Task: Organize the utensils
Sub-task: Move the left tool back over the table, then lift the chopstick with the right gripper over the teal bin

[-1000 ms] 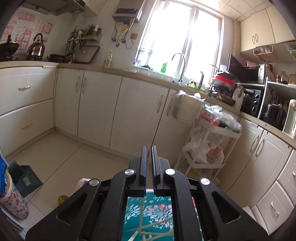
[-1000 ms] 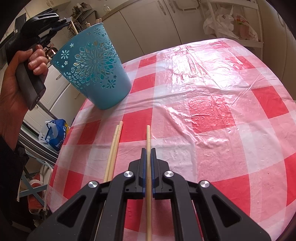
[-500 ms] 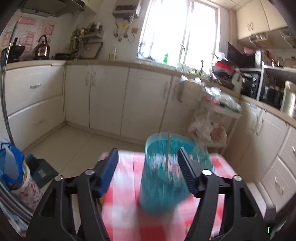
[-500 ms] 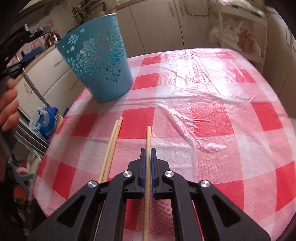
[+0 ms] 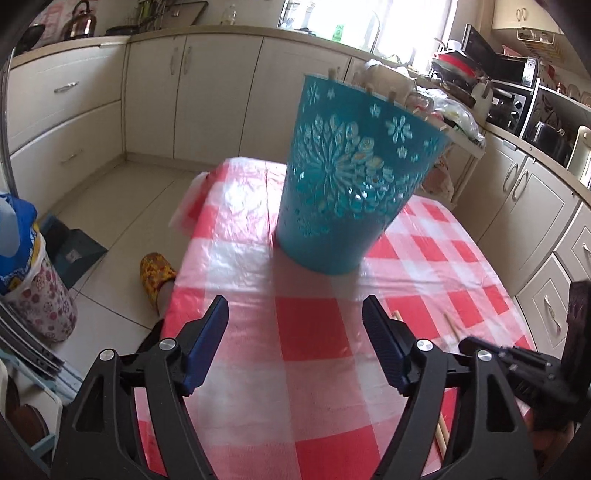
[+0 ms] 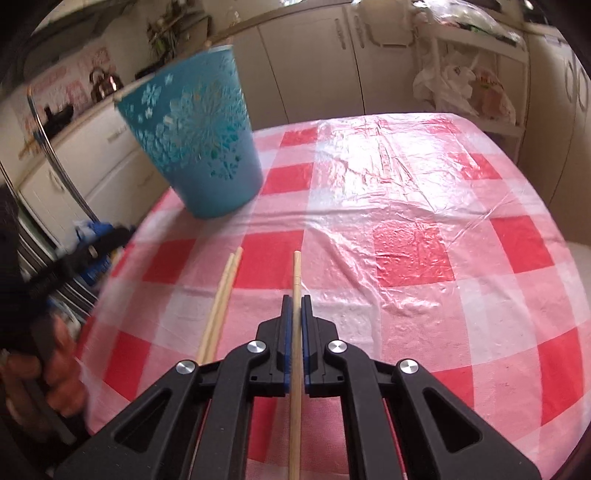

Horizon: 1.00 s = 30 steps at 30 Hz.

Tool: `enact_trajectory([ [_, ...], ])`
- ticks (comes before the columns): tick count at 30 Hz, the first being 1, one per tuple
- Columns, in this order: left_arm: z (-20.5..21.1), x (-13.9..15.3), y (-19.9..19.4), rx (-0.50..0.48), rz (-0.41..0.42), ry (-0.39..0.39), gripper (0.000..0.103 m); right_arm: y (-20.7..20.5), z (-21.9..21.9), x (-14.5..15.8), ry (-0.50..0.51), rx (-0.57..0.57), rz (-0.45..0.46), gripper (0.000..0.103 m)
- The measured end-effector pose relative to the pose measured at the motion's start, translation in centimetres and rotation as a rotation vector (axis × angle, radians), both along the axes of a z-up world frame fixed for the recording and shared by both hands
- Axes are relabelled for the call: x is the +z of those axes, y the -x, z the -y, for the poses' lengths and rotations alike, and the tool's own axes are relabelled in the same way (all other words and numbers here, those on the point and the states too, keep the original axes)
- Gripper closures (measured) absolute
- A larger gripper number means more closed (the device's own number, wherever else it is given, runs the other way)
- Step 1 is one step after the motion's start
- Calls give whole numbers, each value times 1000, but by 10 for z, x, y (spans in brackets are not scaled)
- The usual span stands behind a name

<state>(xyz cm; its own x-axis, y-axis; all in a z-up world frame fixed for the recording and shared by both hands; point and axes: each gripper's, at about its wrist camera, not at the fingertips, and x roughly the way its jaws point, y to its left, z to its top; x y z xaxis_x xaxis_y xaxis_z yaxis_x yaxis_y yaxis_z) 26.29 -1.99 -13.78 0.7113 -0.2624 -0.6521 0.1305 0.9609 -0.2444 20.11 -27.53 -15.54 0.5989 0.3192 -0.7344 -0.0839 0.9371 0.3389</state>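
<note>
Cream kitchen cabinets line a pale tiled floor under a bright window.

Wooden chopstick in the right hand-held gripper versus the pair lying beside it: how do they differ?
The single wooden chopstick is clamped in the shut right hand-held gripper; the two-chopstick pair lies free on the checked tablecloth, touching each other. The pair angles slightly; the single one points straight ahead. All are pale wood.

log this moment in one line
left tongs: opening, empty | right tongs: shut on chopstick | cup: on table
</note>
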Motion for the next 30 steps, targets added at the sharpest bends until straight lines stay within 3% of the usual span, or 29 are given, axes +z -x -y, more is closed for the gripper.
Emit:
enact_trajectory([
  [7,7,1,-3,7,3,-15,24,9,-7,29,-113,28,142,98],
  [17,5,-3,-10,24,-35,-14,21,8,16,55,-320,-30,208,98],
  [24,5,-4,-12,22,-45,-5,20,-22,7,110,-380,-32,347,98],
  [30,5,-6,-13,15,-52,3,20,-76,-15,167,-403,-53,504,98],
])
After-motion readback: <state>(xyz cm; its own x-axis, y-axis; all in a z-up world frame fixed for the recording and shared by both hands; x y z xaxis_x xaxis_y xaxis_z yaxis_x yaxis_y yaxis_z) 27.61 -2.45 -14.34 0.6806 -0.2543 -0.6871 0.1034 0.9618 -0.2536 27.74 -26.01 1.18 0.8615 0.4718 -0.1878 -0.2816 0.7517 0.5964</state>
